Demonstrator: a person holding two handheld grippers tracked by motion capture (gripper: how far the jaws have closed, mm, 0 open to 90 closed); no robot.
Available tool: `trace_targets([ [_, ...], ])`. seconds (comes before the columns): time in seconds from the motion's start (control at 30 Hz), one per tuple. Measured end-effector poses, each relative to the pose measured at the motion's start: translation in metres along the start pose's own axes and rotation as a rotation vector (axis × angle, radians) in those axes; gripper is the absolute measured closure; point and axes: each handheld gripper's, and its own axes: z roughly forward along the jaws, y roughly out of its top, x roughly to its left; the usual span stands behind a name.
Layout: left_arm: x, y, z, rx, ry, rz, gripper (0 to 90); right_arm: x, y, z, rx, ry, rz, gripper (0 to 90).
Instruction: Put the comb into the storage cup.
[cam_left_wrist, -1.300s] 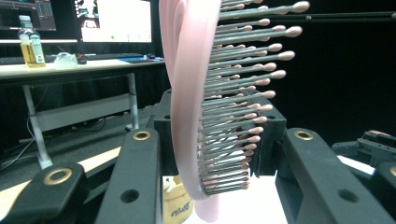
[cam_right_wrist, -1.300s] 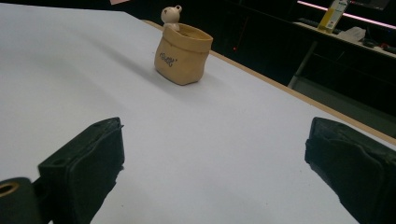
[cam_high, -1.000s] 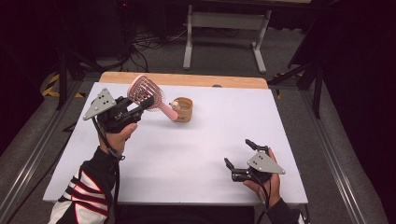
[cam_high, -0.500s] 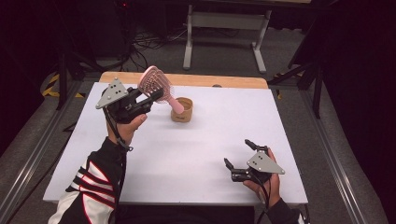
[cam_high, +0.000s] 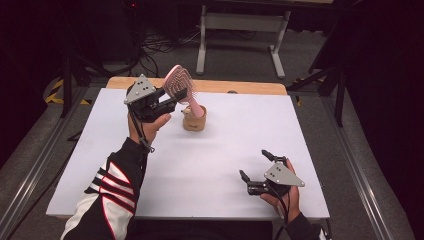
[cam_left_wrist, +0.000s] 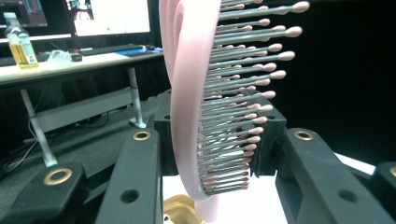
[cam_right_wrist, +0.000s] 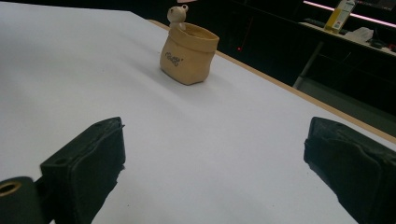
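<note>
Overhead view; gripper views (perhaps) level.

Lab, dark curtains (cam_high: 385, 75), floor cables (cam_high: 160, 42), monitor (cam_left_wrist: 116, 16) on desk (cam_left_wrist: 70, 63)

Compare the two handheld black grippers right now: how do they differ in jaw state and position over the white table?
The left gripper is shut on the pink bristle hairbrush, gripping its head; the right gripper stands open with nothing between its jaws. The left gripper is raised at the table's far side, beside the tan bear-topped holder cup; the right gripper sits low near the front right edge of the white table. Both are black, hand-held, with a grey plate on top.
</note>
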Motion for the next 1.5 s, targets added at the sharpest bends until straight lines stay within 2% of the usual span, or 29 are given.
trace_targets([
  [0.2, 0.004, -0.003, 0.015, 0.028, 0.015, -0.010, 63.8, 0.000, 0.000, 0.000, 0.000, 0.002, 0.002, 6.1],
  [0.47, 0.008, -0.006, 0.032, 0.069, 0.041, -0.003, 63.8, 0.000, 0.000, 0.000, 0.001, 0.009, 0.001, 6.1],
  [0.83, 0.015, -0.017, 0.046, 0.115, 0.078, -0.022, 63.8, 0.000, -0.001, 0.000, 0.001, 0.017, -0.002, 6.1],
  [0.9, 0.015, -0.020, 0.049, 0.119, 0.072, -0.034, 63.8, 0.000, -0.001, 0.000, 0.003, 0.018, -0.002, 6.1],
  [1.0, 0.014, -0.023, 0.053, 0.133, 0.072, -0.032, 63.8, 0.001, -0.001, 0.001, 0.004, 0.021, -0.004, 6.1],
  [1.23, 0.014, -0.026, 0.055, 0.132, 0.078, -0.037, 63.8, 0.001, -0.001, 0.001, 0.004, 0.027, -0.005, 6.1],
  [1.5, 0.021, -0.028, 0.055, 0.120, 0.085, -0.069, 63.8, 0.002, -0.001, 0.002, 0.010, 0.030, -0.011, 6.1],
])
